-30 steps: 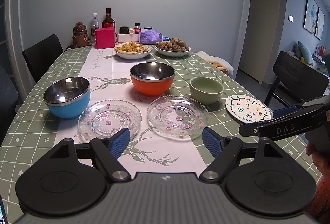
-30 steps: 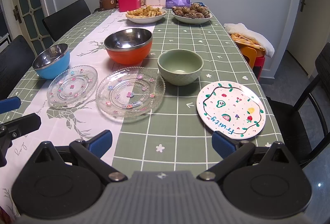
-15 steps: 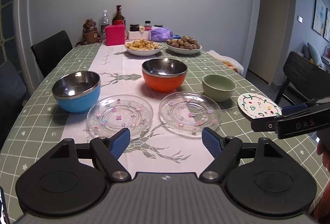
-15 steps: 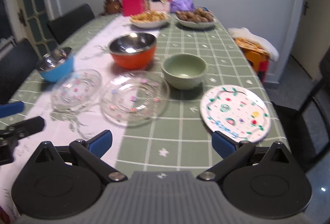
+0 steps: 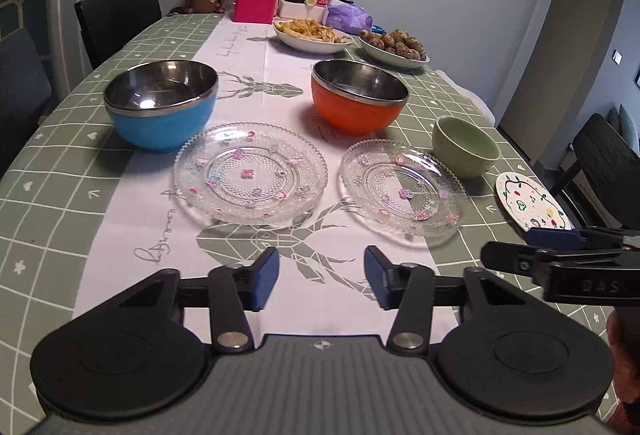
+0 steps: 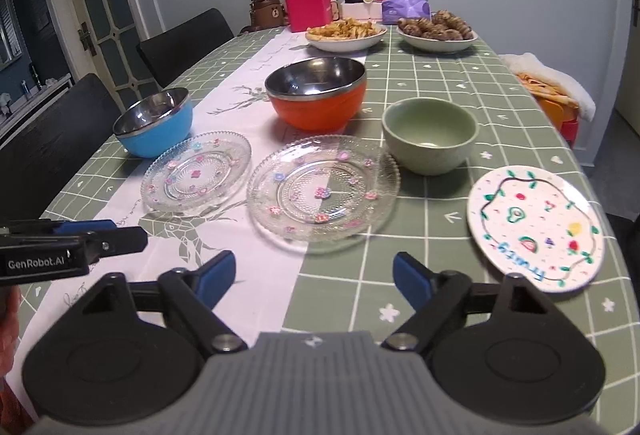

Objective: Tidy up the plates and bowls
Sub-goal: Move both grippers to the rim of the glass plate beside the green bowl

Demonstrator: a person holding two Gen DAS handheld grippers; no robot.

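Observation:
On the green checked table stand a blue bowl (image 5: 160,107), an orange bowl (image 5: 358,97) and a pale green bowl (image 5: 466,147). In front of them lie two clear glass plates, one on the left (image 5: 250,173) and one on the right (image 5: 402,193), and a white fruit-pattern plate (image 5: 532,201). My left gripper (image 5: 320,277) is open and empty, just short of the glass plates. My right gripper (image 6: 314,275) is open and empty, in front of the right glass plate (image 6: 324,193), with the white plate (image 6: 536,227) to its right. Each gripper shows at the edge of the other's view.
At the far end stand two white bowls of food (image 5: 312,35), a pink box (image 5: 256,3), bottles and jars. Black chairs (image 6: 184,43) line the left side; another chair (image 5: 604,159) is at the right. An orange stool with a white cloth (image 6: 556,91) stands beside the table.
Both grippers have dropped lower and moved forward toward the plates. Their jaws have narrowed slightly, staying open and empty. The dishes have not moved.

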